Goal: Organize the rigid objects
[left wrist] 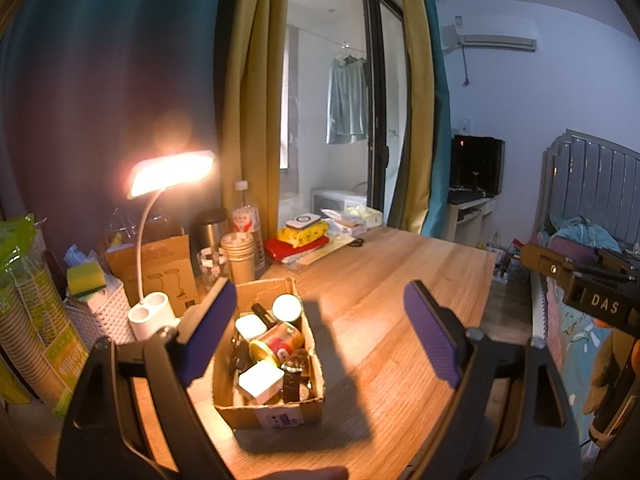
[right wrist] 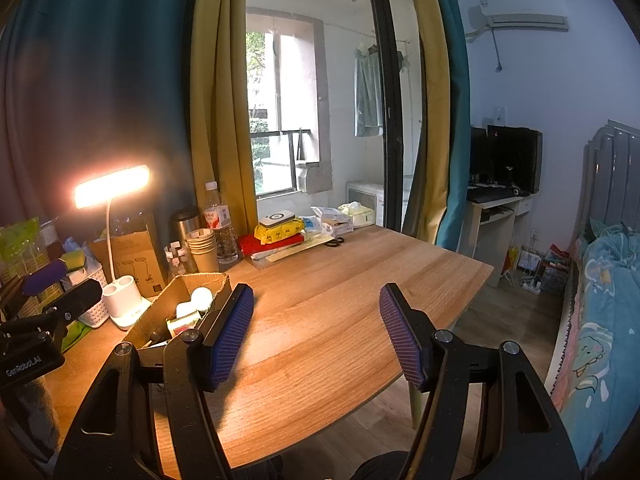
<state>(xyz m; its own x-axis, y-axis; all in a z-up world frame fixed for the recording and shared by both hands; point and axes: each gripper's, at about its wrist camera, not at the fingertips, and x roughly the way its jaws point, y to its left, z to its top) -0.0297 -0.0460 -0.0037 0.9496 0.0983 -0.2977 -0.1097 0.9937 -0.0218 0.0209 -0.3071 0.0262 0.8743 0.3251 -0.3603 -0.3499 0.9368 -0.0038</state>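
We find the left gripper (left wrist: pixel 320 336), black-framed with purple ribbed pads, held above the near edge of the wooden desk (left wrist: pixel 400 280); its jaws stand wide apart and grip nothing. The right gripper (right wrist: pixel 316 336), of the same build, hangs over bare desk top with its jaws equally wide and nothing between them.

Just beyond the left gripper, at about 11 o'clock from its midpoint in the left wrist view, sits the open brown cardboard box (left wrist: pixel 272 412). The rigid objects lie inside it, packed close: a white cube-shaped box (left wrist: pixel 260 382) nearest, a dark leather-strapped wristwatch (left wrist: pixel 294 372) beside it, a red and gold round tin (left wrist: pixel 278 342) lying on its side in the middle, a small white rounded case (left wrist: pixel 251 326) behind that, and a white round-topped jar (left wrist: pixel 287 307) at the far end. Darker items under them we cannot identify.

At 9 o'clock of the box stands a lit white desk lamp (left wrist: pixel 152 314); at 12 o'clock, a stack of brown paper cups (left wrist: pixel 239 254).

We judge that the scene fits two stages: objects gathered in the box and the grippers drawn clear, or the box holding objects that are to be taken out and laid on the bare desk at 3 o'clock. The pictures do not settle which. Any reach into the box calls for a steep descent, since the items touch one another and the cardboard walls leave little room for the pads.
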